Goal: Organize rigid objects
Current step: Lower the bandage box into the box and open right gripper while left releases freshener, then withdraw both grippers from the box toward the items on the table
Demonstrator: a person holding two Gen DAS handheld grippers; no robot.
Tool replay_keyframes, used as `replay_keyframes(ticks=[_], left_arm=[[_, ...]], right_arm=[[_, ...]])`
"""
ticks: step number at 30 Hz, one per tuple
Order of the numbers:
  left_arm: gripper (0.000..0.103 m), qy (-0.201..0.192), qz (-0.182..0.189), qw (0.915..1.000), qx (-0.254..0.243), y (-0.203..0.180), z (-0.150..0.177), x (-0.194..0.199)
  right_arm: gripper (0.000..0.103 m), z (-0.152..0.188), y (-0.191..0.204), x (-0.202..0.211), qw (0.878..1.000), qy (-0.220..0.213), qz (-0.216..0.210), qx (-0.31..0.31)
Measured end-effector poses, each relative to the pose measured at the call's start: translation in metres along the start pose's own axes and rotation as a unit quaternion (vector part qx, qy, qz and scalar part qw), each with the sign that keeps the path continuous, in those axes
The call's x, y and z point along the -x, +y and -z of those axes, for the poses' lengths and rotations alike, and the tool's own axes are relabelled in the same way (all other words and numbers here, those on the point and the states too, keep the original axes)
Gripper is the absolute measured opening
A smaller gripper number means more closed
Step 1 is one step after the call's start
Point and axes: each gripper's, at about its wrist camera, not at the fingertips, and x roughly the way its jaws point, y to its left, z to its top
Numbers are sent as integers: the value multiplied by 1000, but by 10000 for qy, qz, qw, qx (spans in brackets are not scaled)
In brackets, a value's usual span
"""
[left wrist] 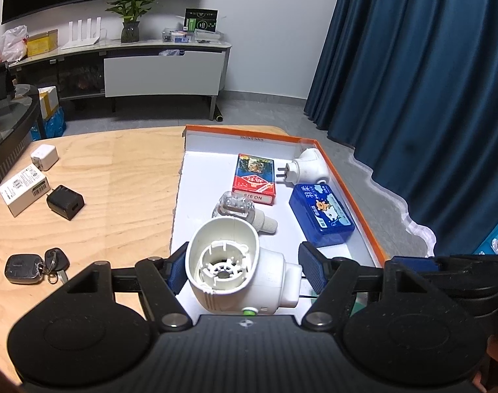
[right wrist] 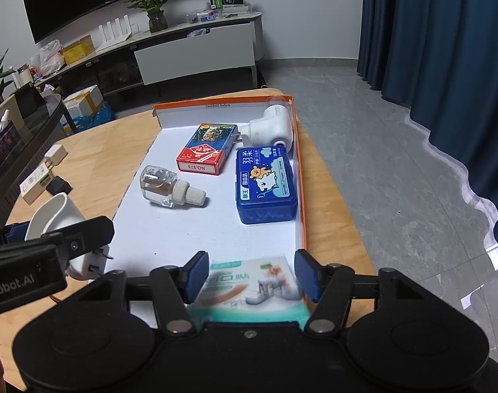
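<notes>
A shallow orange-rimmed box [left wrist: 347,190] [right wrist: 299,163] lies on the wooden table. In it are a red card box [left wrist: 256,178] [right wrist: 208,154], a blue floss case [left wrist: 321,214] [right wrist: 265,185], a clear refill bottle [left wrist: 237,211] [right wrist: 170,186] and a white plug-in heater [left wrist: 309,165] [right wrist: 272,127]. My left gripper [left wrist: 244,268] stands wide around a second white plug-in heater [left wrist: 236,271] [right wrist: 57,219] over the box's near left part; the right pad is apart from it. My right gripper [right wrist: 249,273] is open over a green-white flat box [right wrist: 252,286] at the near right.
On the table left of the box lie a black charger [left wrist: 65,202], a white carton [left wrist: 23,190], a white adapter [left wrist: 44,157] and a key fob with keys [left wrist: 36,267]. Blue curtains [left wrist: 429,65] hang at the right. A TV cabinet [left wrist: 134,68] stands behind.
</notes>
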Motion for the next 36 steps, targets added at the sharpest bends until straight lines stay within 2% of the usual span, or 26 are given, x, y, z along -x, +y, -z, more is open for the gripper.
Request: replay_keyframes(ticks=[3, 9, 13, 17, 21, 26, 36], left_arm=[[70, 59, 35, 10000, -16, -1, 1, -3], [70, 165, 175, 9997, -91, -6, 4, -12], [68, 320, 351, 9987, -197, -13, 9, -19], [76, 281, 418, 9983, -303, -18, 11, -15], [79, 240, 307, 9990, -211, -10, 7, -11], [84, 159, -15, 9998, -86, 11, -1, -1], [85, 125, -712, 9971, 228, 80, -6, 16]], right_arm=[[82, -1, -4, 3, 9999, -118, 40, -76], [83, -8, -19, 22, 9966, -643, 304, -427], [84, -11, -24, 27, 9956, -718, 325, -507], [84, -13, -22, 29, 9956, -736, 310, -493], [84, -16, -15, 32, 9960, -754, 232, -419], [84, -21, 1, 33, 9971, -718, 46, -260], [84, -24, 63, 18, 9955, -427, -769, 365]])
